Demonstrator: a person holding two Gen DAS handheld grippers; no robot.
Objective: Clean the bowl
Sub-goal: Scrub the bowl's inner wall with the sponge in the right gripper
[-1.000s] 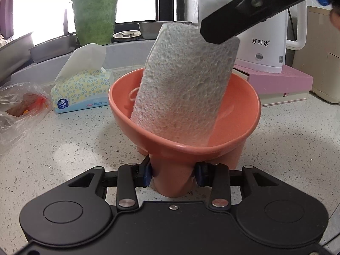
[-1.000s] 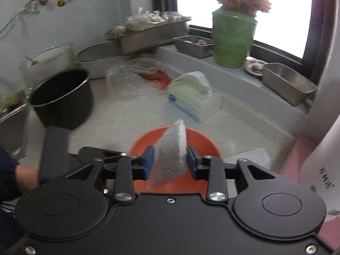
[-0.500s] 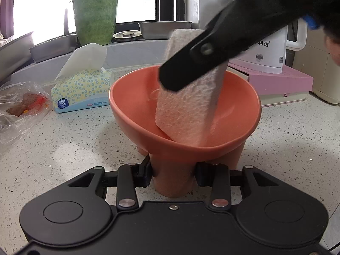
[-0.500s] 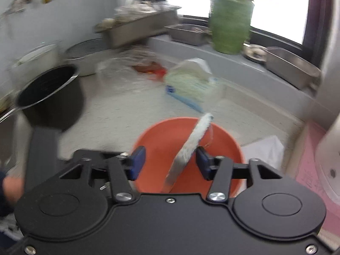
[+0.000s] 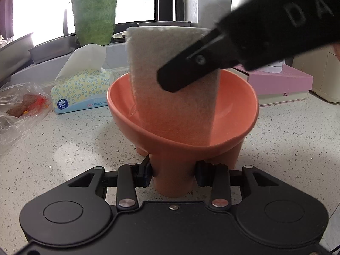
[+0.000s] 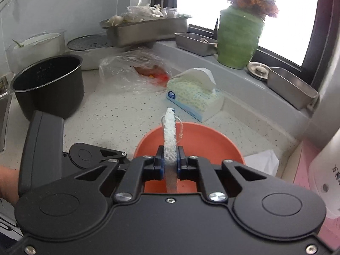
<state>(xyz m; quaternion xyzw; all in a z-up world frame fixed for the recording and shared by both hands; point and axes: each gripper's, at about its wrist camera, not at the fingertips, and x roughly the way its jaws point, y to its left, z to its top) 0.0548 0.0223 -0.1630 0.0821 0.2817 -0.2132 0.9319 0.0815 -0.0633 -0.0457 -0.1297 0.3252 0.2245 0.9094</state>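
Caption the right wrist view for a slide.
Right gripper pinches a white sponge above the orange bowl.

Upright orange bowl [image 5: 233, 110], sponge [image 5: 170, 63] inside

Orange bowl [image 5: 231, 114]: smooth, semi-gloss, plastic or glazed ware. Scouring cloth [image 5: 174, 80]: pale, coarse, pebbled weave. Grippers [image 6: 170, 163]: matt black plastic with bright metal rivets. Countertop [image 5: 63, 148]: polished speckled stone. Trays [image 6: 291, 89]: brushed steel. Vase [image 6: 238, 42]: green, rough-textured. Tissue pack [image 6: 191, 93]: soft printed film, paper sheet. Bag [image 6: 131, 70]: clear crinkled plastic.
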